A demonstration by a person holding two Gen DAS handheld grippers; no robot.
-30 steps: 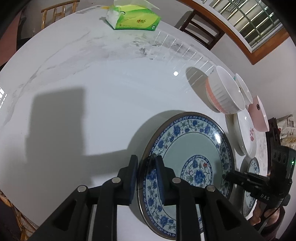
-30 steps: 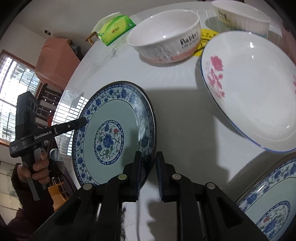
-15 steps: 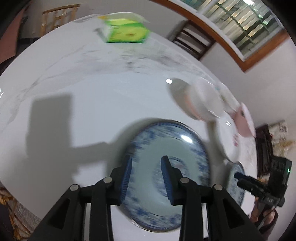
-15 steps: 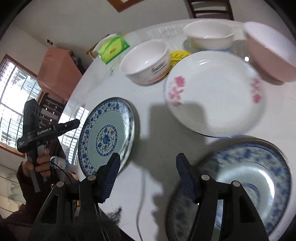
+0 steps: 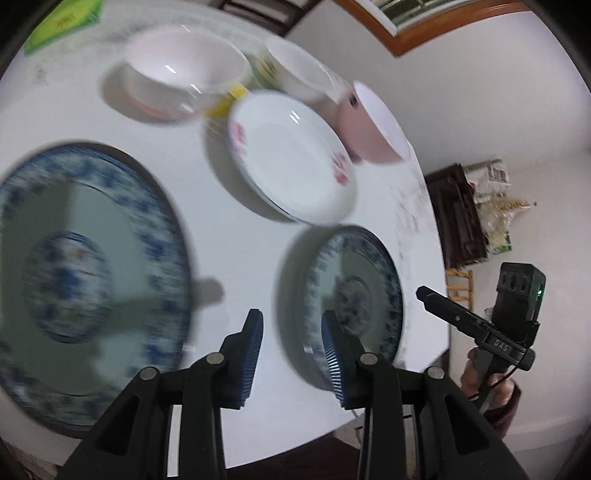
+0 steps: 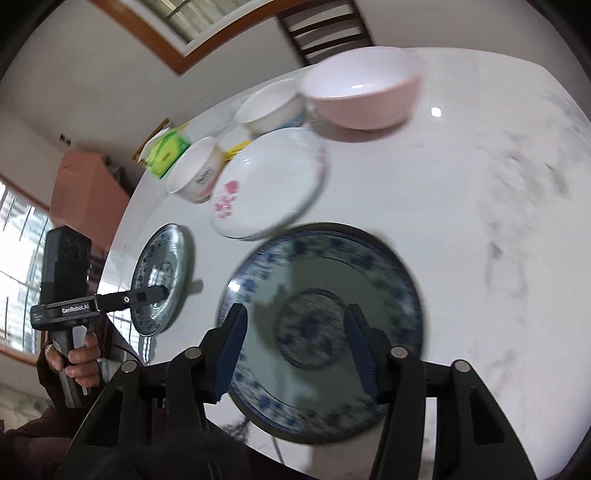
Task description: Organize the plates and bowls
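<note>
Two handheld grippers, both empty. Left gripper (image 5: 291, 349): blue ribbed pads spread, nothing between them; a second ago they pinched the rim of a blue-and-white floral porcelain plate (image 5: 85, 280), now released and lying flat on the white marble round table (image 5: 236, 266). Right gripper (image 6: 295, 350): jaws apart and just narrowing from a wider spread, poised over a second blue-and-white plate (image 6: 325, 325) near the table edge, not touching it; it too let go of the first plate. Beyond: white shallow plate with pink roses (image 5: 291, 158), rabbit-print white bowl (image 5: 184, 74), small white bowl (image 5: 295, 70), pink bowl (image 5: 373, 125), green tissue pack (image 5: 62, 22) at the far side. Judgement: first plate placed; the second looks the likely next pick for stacking.
</note>
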